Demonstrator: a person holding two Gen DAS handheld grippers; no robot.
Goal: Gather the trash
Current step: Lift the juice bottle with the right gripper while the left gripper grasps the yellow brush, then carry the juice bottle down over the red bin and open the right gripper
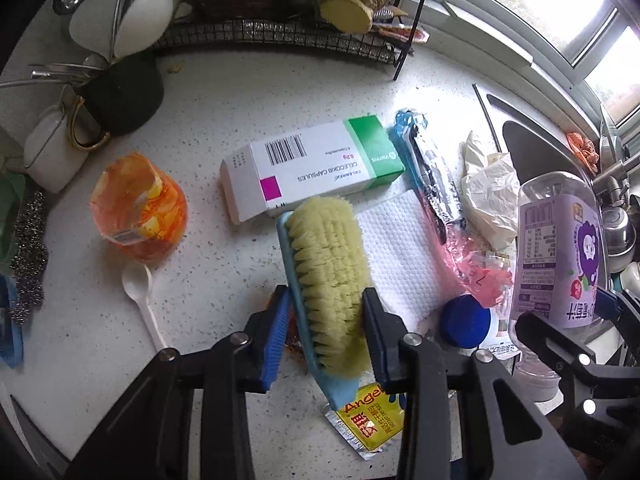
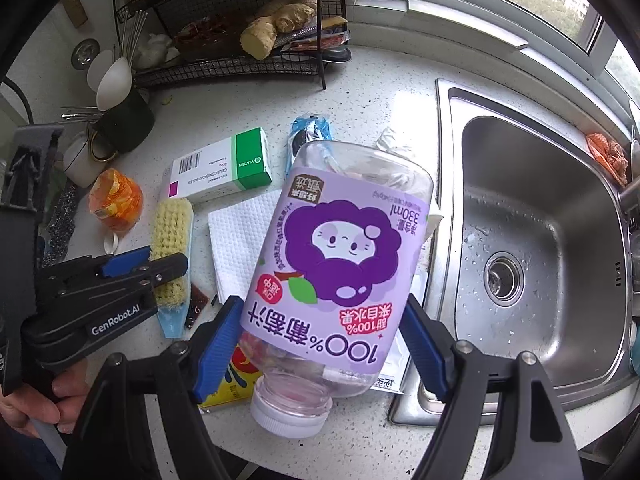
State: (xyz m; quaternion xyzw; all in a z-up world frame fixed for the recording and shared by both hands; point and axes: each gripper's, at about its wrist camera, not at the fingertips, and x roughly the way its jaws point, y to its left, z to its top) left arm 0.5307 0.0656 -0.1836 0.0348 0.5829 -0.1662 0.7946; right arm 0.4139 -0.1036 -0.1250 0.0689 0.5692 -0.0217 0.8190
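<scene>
The right gripper [image 2: 320,344] is holding a clear juice bottle [image 2: 340,264] with a purple label — fingers clamped on its sides, white cap pointing back toward the camera, the bottle lifted above the bench [image 1: 208,128] near the sink's [image 2: 536,240] left rim. The left gripper [image 1: 326,316] is closing narrowly on a yellow-bristled scrub brush [image 1: 324,276] with a blue back, its pads touching both sides. Beneath it a yellow sachet [image 1: 370,416] is lying at the bench's near edge. A white-and-green medicine box [image 1: 312,168], a white paper towel [image 1: 400,248] and an orange wrapper [image 1: 138,216] are lying mid-bench — the wrapper toward the left edge.
</scene>
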